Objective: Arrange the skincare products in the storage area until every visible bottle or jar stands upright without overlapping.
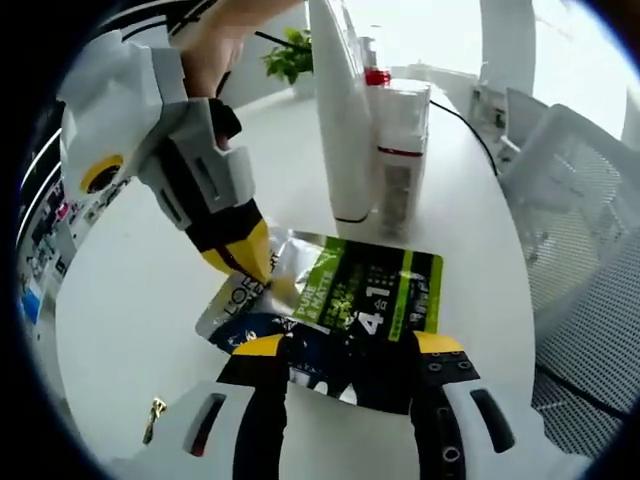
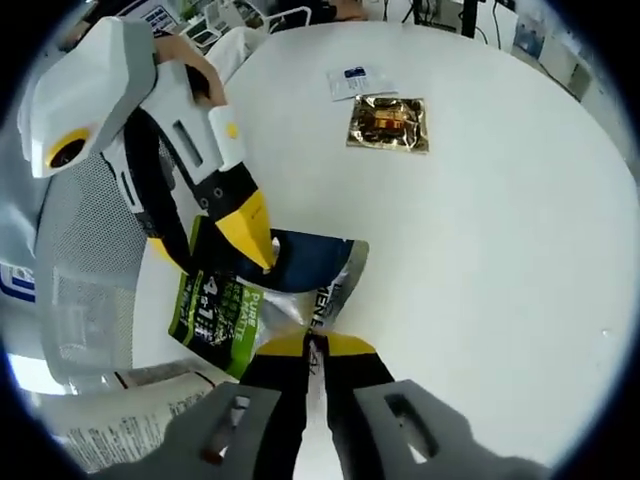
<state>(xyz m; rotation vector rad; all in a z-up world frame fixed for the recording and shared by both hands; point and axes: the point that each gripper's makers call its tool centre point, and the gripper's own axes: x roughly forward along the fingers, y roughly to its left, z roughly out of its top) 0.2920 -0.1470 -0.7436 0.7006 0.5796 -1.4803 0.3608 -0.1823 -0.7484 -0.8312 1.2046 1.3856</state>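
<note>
A green-and-black sachet [image 1: 375,290] lies flat on the white table [image 1: 140,300], overlapping a silver and navy sachet [image 1: 232,305]. My left gripper [image 1: 350,345] is open, its yellow-tipped jaws straddling the sachets' near end. My right gripper [image 1: 247,262] comes down from the upper left and is shut on the silver sachet's edge. In the right gripper view, my right gripper [image 2: 317,345] pinches the silver sachet [image 2: 330,290] at its corner; the left gripper [image 2: 210,250] stands over the green sachet [image 2: 215,310]. A tall white bottle [image 1: 340,120] and a clear red-capped bottle [image 1: 400,150] stand upright behind.
A gold sachet [image 2: 388,123] and a small white sachet [image 2: 360,80] lie far across the round table [image 2: 500,250]. A white mesh chair [image 1: 580,250] stands by the table edge. A green plant [image 1: 290,60] sits at the back. A person's hand [image 1: 210,55] holds the right gripper.
</note>
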